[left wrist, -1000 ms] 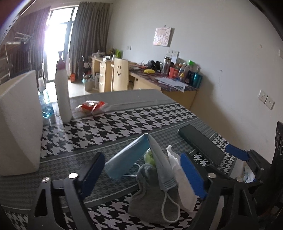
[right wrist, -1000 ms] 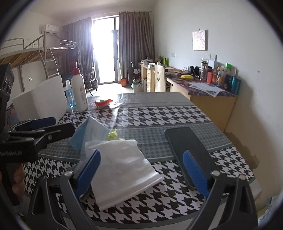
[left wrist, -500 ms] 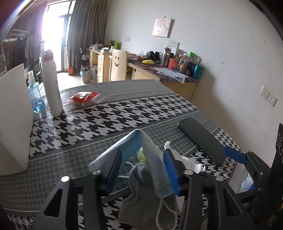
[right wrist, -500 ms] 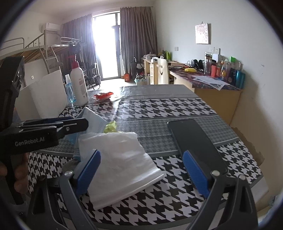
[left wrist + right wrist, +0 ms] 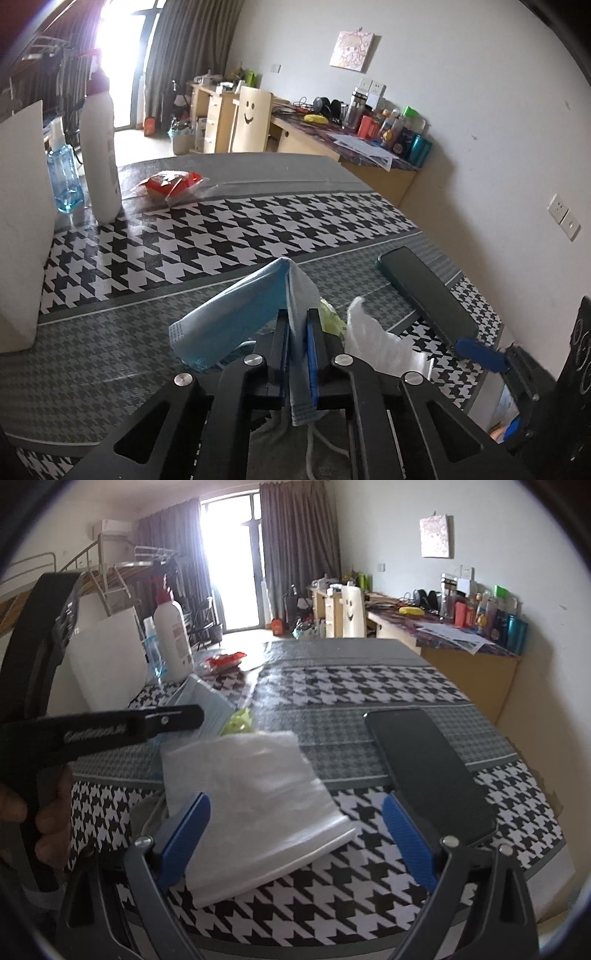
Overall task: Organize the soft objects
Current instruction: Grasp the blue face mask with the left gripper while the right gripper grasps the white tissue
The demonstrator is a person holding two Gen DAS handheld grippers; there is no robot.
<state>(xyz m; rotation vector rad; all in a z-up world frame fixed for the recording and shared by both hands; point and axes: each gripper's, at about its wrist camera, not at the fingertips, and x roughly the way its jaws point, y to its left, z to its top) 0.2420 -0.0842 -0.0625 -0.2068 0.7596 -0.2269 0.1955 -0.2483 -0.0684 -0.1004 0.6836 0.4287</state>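
Note:
A light blue face mask [image 5: 240, 314] stands folded like a tent on the houndstooth tablecloth [image 5: 229, 229]. My left gripper [image 5: 297, 314] is closing on the mask's right flap, and its blue pads press the fold between them. The mask [image 5: 207, 701] also shows behind the left gripper [image 5: 192, 714] in the right wrist view. A grey cloth [image 5: 332, 443] and a yellow-green scrap [image 5: 240, 720] lie under the mask. My right gripper [image 5: 295, 801] hangs open over the near end of a white plastic bag [image 5: 251, 782], not touching it.
A dark phone [image 5: 424, 760] lies right of the bag near the table edge. At the far left stand a white box [image 5: 18, 229], a white pump bottle [image 5: 99, 155] and a blue spray bottle [image 5: 64, 177]. A red packet [image 5: 170, 182] lies behind.
The left gripper's jaws went from wide open around the mask to shut on its right flap. Both grippers sank a little toward the table.

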